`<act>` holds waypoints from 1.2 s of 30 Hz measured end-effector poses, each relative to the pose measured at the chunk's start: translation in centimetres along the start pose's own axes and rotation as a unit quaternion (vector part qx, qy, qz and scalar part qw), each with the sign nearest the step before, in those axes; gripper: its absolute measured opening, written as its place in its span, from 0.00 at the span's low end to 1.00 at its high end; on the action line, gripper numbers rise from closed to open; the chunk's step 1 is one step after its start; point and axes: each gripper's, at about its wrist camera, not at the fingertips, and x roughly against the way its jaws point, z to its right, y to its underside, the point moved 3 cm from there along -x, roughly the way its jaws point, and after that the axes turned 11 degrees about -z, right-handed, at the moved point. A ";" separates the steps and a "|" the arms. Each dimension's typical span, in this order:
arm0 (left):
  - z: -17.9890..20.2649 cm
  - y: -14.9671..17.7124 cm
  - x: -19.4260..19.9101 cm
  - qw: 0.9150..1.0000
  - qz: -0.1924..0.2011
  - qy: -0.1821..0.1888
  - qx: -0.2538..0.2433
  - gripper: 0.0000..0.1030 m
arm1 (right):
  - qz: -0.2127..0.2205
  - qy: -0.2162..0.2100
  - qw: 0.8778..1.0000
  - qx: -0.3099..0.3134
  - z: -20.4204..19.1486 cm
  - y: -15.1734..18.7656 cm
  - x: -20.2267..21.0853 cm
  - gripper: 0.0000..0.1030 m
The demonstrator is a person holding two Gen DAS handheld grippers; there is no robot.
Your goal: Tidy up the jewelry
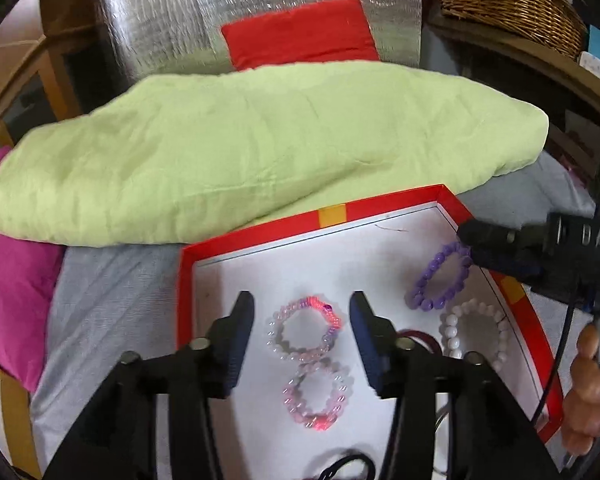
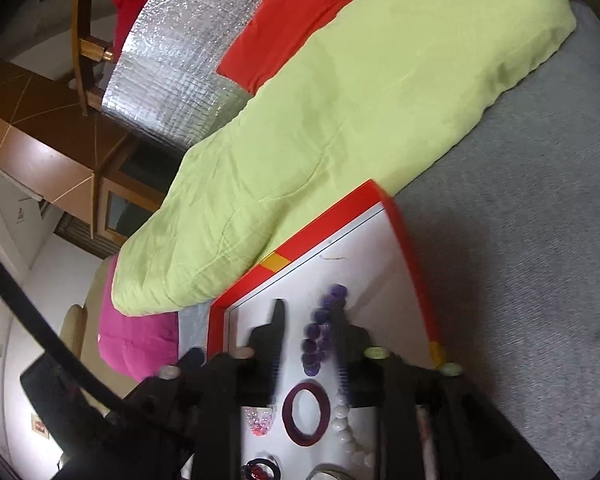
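A red-rimmed box lid [image 1: 384,204] with a white floor lies on a grey bed and holds several bracelets. My left gripper [image 1: 302,312] is open above a pink and clear bead bracelet [image 1: 304,330]; a second pink bracelet [image 1: 318,398] lies just nearer. My right gripper [image 1: 470,242] comes in from the right, its tips at the edge of a purple bead bracelet [image 1: 440,276]. In the right wrist view the right gripper [image 2: 310,322] is open with the purple bracelet [image 2: 322,330] between its fingers. A white bead bracelet [image 1: 476,332] and a dark red bangle [image 2: 306,414] lie nearby.
A light green pillow [image 1: 260,148] lies against the lid's far edge, with a magenta pillow [image 1: 8,272] to the left and a red cushion [image 1: 300,34] behind. A wicker basket [image 1: 512,4] stands on a shelf at the upper right. Grey bedding [image 2: 520,240] lies to the right.
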 end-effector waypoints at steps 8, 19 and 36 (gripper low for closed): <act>-0.2 4.1 4.6 0.999 0.019 -0.025 0.030 0.68 | 0.030 -0.004 1.000 0.001 -0.1 0.1 2.9 0.47; 2.1 9.5 12.8 0.989 0.089 -0.107 0.049 0.87 | 0.030 0.040 0.997 0.065 -3.3 4.3 7.6 0.47; 1.3 15.9 22.8 0.983 0.110 -0.118 0.090 0.87 | 0.076 0.117 0.979 0.151 -5.4 15.5 15.5 0.57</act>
